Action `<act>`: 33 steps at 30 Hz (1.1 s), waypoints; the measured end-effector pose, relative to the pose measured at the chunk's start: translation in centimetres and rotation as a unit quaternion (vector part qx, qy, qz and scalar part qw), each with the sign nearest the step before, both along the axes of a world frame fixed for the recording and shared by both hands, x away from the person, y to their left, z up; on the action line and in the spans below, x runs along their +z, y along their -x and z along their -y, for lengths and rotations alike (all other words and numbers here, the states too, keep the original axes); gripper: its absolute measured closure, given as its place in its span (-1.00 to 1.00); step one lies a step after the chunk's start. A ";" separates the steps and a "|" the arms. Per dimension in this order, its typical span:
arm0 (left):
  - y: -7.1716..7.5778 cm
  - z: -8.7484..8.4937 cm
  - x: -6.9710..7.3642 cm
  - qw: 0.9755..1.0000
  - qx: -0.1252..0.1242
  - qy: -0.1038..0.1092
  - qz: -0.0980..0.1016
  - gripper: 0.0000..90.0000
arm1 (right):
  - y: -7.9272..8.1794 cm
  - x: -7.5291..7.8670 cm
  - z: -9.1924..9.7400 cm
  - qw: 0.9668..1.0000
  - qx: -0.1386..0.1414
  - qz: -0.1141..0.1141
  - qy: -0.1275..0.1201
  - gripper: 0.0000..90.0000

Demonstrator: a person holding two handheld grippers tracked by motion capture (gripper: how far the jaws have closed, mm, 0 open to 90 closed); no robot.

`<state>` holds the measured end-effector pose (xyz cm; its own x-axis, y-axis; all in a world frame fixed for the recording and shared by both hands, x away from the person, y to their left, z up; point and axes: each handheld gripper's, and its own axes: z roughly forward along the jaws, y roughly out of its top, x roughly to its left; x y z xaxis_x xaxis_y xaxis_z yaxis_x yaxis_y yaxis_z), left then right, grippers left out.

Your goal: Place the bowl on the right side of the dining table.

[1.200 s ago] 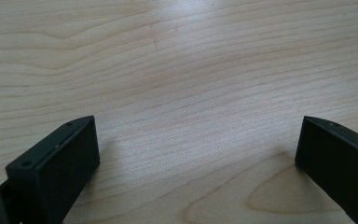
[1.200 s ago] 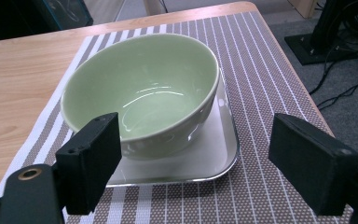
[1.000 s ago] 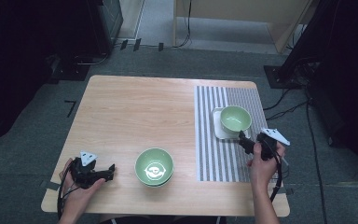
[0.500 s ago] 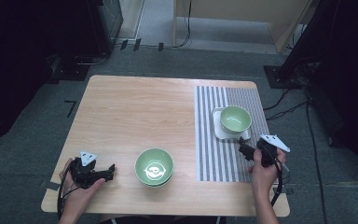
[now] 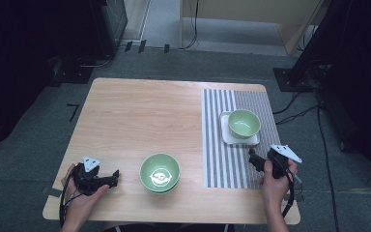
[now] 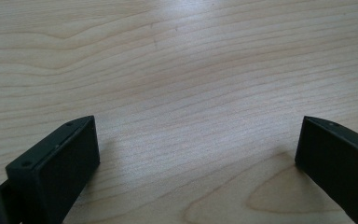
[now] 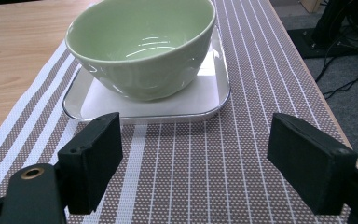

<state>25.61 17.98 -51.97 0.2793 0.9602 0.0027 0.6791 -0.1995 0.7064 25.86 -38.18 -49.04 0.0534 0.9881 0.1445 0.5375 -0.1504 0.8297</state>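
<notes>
The right gripper [image 5: 255, 159] sits over the near part of the striped placemat [image 5: 217, 159], held by the person's right hand [image 5: 276, 176], its jaws spread wide with nothing between them. In the right gripper view those jaws frame bare mat, and just beyond them stands a plain green bowl [image 7: 142, 44] resting upright on a white square plate [image 7: 214, 95], close to the gripper but not touching it. From above, that bowl [image 5: 244, 123] and plate [image 5: 227, 137] lie on the far half of the mat. The left gripper [image 5: 111, 180] lies low at the table's [image 5: 140, 111] near left corner in the left hand [image 5: 79, 198], also released, its jaws wide apart over bare wood. Between the two grippers, near the front edge, a second green bowl [image 5: 160, 172] with a white pattern inside sits on the wood, just beside the left gripper's tips.
</notes>
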 end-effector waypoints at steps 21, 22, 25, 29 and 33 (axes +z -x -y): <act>0.0 0.0 0.0 1.000 0.000 0.000 0.000 -1.00 | 1.6 -0.7 0.9 1.000 -0.003 -0.010 0.000 -0.60; 0.0 0.0 0.0 1.000 0.000 0.000 0.000 -1.00 | 1.7 -0.8 0.9 1.000 -0.001 -0.010 0.001 -0.60; 0.0 0.0 0.0 1.000 0.000 0.000 0.000 -1.00 | 1.9 -1.0 1.0 1.000 -0.001 -0.013 0.002 -0.60; 0.0 0.0 0.0 1.000 0.000 0.000 0.000 -1.00 | 2.3 -1.2 1.2 1.000 -0.001 -0.016 0.002 -0.60; 0.0 0.0 0.0 1.000 0.000 0.000 0.000 -1.00 | 2.7 -1.4 1.4 1.000 -0.003 -0.020 0.003 -0.60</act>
